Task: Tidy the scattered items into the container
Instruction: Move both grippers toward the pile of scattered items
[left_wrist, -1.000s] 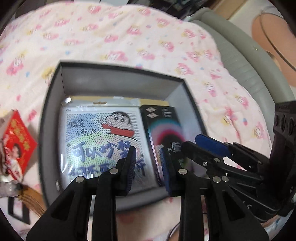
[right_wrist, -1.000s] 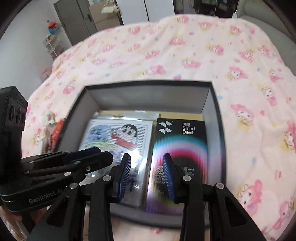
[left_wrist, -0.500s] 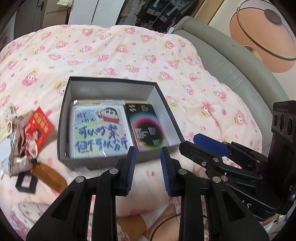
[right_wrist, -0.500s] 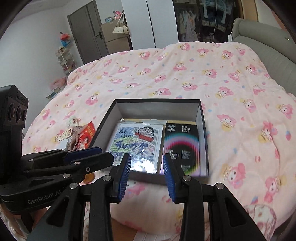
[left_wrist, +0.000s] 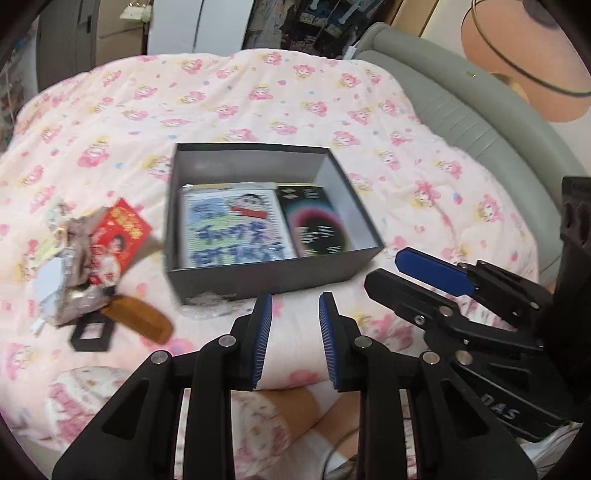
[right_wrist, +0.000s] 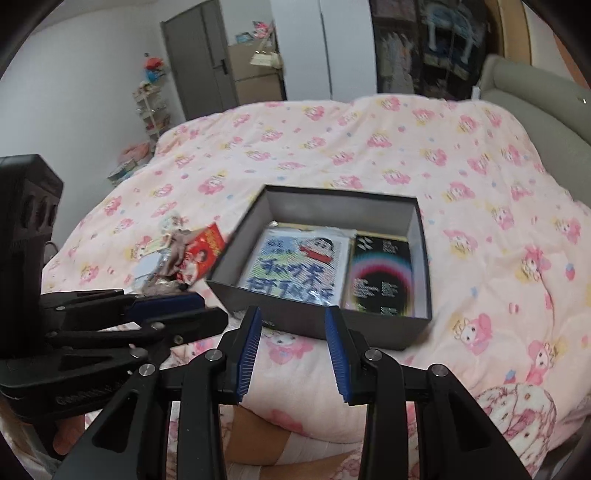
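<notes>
both grippers, left (left_wrist: 295, 339) and right (right_wrist: 291, 354), hang empty with jaws apart over the bed; grey box (left_wrist: 266, 278) holds a cartoon pack (left_wrist: 234, 230).

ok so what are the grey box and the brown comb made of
The grey box looks like matte cardboard: thin, straight walls, crisp folded corners, no shine. The brown comb could be wood or amber plastic; its even, warm brown colour and fine teeth fit either, and blur hides any grain.
</notes>
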